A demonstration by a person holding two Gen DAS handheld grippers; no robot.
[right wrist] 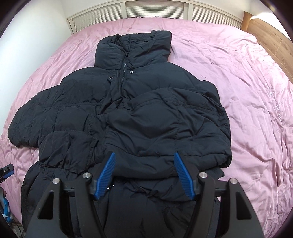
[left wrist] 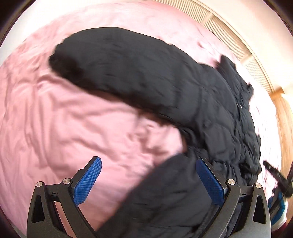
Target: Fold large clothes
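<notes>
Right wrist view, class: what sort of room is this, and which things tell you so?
Most likely a bedroom. A black puffer jacket lies spread on a wide bed covered by a pink sheet, with a slatted white headboard against the wall behind it.

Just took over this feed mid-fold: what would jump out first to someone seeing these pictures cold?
A big black puffer jacket sprawled front-up across the pink bedsheet, collar toward the headboard, zipper partly done up. One sleeve is already folded across the chest, while the other sleeve still sticks out sideways. Both the left gripper and right gripper are open above the hem end, holding nothing.
</notes>
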